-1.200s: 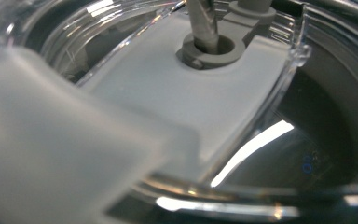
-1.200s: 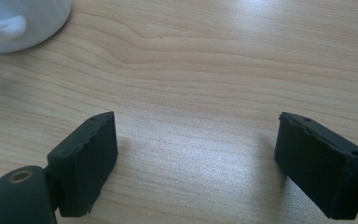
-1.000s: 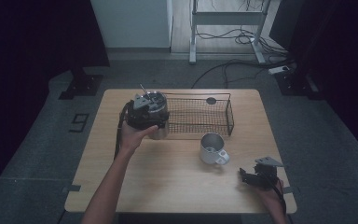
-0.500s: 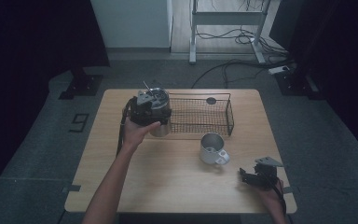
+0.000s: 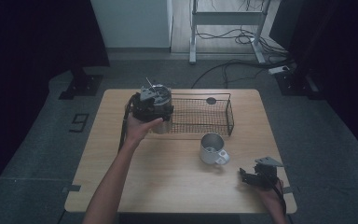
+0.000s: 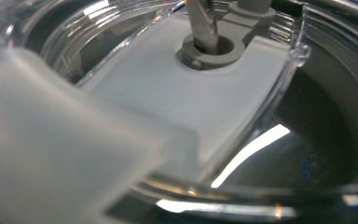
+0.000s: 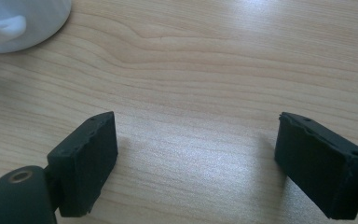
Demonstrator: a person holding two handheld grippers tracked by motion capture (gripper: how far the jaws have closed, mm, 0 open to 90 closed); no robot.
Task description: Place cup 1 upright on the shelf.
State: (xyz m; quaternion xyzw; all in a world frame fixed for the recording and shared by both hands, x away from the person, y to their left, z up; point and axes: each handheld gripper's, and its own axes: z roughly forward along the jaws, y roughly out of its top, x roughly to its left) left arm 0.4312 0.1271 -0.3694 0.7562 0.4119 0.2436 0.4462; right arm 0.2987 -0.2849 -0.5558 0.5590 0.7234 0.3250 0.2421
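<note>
My left gripper (image 5: 152, 103) hangs at the left end of a black wire basket (image 5: 229, 114), shut on the rim of a clear lidded cup (image 5: 160, 125). In the left gripper view the cup's clear lid (image 6: 279, 154) sits very close, with a white slider (image 6: 177, 98) and a grey stem (image 6: 204, 23) through its hole; the jaws are hidden. My right gripper (image 5: 256, 177) rests low over the table's front right. Its black pads (image 7: 86, 158) stand wide apart over bare wood, open (image 7: 198, 163). A white mug (image 5: 212, 149) stands just left of it, and the mug's handle (image 7: 9, 23) shows at that view's corner.
The wooden table (image 5: 168, 186) has bare room at its front and left. A small dark round thing (image 5: 211, 100) lies at the basket's far side. Cables and a metal frame (image 5: 228, 18) stand on the floor beyond the table.
My left hand has carried the cup a little up and toward the basket. The right gripper has stayed where it was.
</note>
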